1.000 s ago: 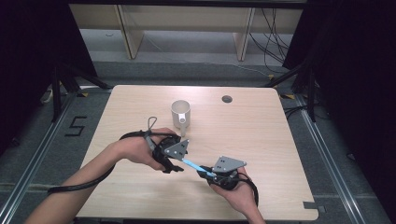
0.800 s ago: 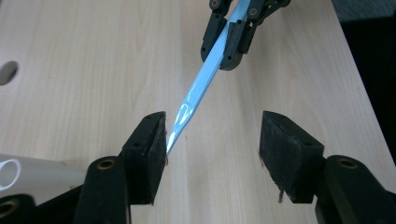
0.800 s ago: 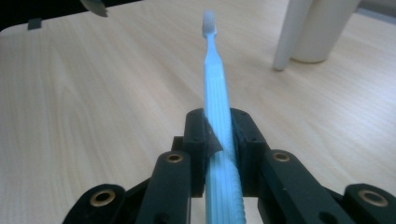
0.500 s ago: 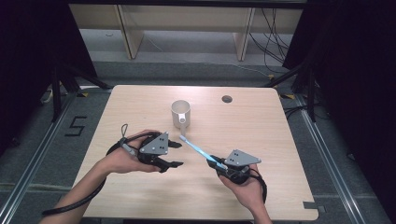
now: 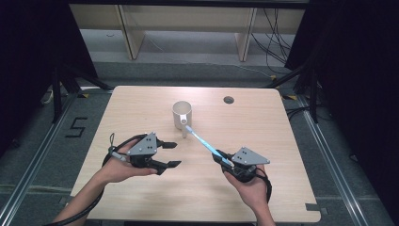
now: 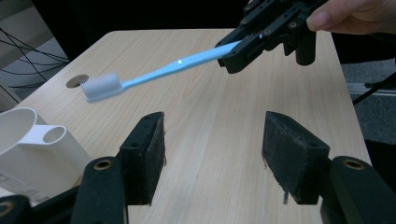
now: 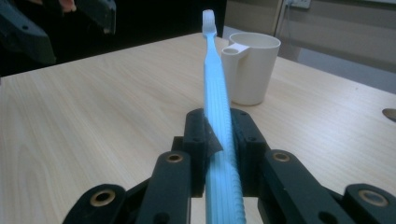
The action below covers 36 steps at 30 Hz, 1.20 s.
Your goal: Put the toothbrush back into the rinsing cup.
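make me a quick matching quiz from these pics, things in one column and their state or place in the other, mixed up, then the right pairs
Things:
1. toothbrush
2. cup
3. left gripper
4. round hole

States or places:
A. jaws apart, nothing between them
B. clamped by its handle in the right gripper, head held off the table
C. in the tabletop, near the far edge
D. standing upright on the table

Pairs: 1-B, 2-D, 3-A, 4-C

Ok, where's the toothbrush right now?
In the high view the toothbrush is right of centre, clamped by its handle in the right gripper, its head raised beside the white cup.
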Each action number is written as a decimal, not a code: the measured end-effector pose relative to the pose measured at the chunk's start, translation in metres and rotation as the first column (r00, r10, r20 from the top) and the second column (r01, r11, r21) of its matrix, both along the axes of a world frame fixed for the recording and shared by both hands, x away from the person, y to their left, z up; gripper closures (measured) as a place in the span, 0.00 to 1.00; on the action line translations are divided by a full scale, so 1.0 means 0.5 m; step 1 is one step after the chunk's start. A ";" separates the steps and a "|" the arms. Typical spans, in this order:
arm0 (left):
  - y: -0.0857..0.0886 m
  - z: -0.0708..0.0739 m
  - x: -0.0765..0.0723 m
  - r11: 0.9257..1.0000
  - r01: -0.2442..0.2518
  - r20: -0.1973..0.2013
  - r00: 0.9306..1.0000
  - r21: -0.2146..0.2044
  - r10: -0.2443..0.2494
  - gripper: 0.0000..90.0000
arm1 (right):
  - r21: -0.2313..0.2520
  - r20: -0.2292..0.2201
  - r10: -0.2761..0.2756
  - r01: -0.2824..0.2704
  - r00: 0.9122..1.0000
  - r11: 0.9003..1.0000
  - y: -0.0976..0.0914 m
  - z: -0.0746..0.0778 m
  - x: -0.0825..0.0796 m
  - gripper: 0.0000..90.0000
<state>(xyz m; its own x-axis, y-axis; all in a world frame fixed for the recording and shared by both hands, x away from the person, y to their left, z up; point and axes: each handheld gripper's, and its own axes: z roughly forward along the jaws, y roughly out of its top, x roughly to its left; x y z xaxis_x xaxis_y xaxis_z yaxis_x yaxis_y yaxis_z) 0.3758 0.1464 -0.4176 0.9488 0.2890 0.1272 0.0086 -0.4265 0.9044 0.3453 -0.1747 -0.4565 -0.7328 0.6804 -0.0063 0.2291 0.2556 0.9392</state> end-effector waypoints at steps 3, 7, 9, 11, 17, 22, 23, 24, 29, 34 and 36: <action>-0.002 -0.012 0.000 0.999 -0.010 -0.036 0.999 -0.038 0.009 0.44 | 0.013 0.022 -0.013 0.013 1.000 1.000 0.000 0.007 0.000 0.88; -0.006 -0.027 0.003 0.997 -0.032 -0.100 0.995 -0.064 0.026 0.42 | 0.046 0.076 -0.016 0.012 0.997 0.999 0.003 0.015 0.003 0.88; -0.011 -0.028 0.007 0.995 -0.046 -0.111 0.993 -0.087 0.037 0.40 | 0.067 0.084 -0.006 0.000 0.996 0.998 0.007 0.017 0.004 0.88; -0.017 -0.028 0.013 0.990 -0.052 -0.141 0.989 -0.128 0.034 0.39 | 0.069 0.071 -0.019 0.015 0.997 0.998 0.010 0.021 0.001 0.88; -0.031 -0.020 0.032 0.977 -0.090 -0.205 0.978 -0.193 0.049 0.39 | 0.050 0.129 -0.053 0.047 0.990 0.998 0.014 0.031 0.003 0.88; -0.041 -0.004 0.046 0.961 -0.125 -0.224 0.972 -0.247 0.068 0.41 | 0.067 0.128 -0.063 0.055 0.990 0.996 0.017 0.034 0.001 0.88; -0.042 -0.002 0.048 0.958 -0.128 -0.230 0.971 -0.256 0.068 0.41 | 0.069 0.132 -0.065 0.057 0.989 0.996 0.017 0.034 0.000 0.88; -0.043 -0.001 0.049 0.956 -0.134 -0.237 0.969 -0.262 0.071 0.41 | 0.071 0.141 -0.074 0.064 0.987 0.995 0.017 0.034 0.000 0.88; -0.045 0.004 0.057 0.947 -0.160 -0.259 0.962 -0.280 0.086 0.42 | 0.091 0.150 -0.088 0.075 0.985 0.993 0.022 0.036 -0.002 0.88; -0.046 0.016 0.064 0.929 -0.180 -0.277 0.957 -0.323 0.088 0.42 | 0.101 0.156 -0.081 0.066 0.984 0.993 0.031 0.041 -0.002 0.88; -0.046 0.023 0.066 0.926 -0.173 -0.281 0.957 -0.336 0.076 0.42 | 0.111 0.169 -0.087 0.069 0.982 0.991 0.035 0.046 -0.001 0.88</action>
<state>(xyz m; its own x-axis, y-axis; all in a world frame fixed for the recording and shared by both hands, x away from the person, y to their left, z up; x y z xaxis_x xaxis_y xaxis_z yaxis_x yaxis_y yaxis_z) 0.4087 0.1234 -0.4059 0.8876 0.3871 -0.2496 0.2942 -0.0595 0.9539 0.3450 -0.1573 -0.4337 -0.6713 0.7392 -0.0543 0.0766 0.1421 0.9869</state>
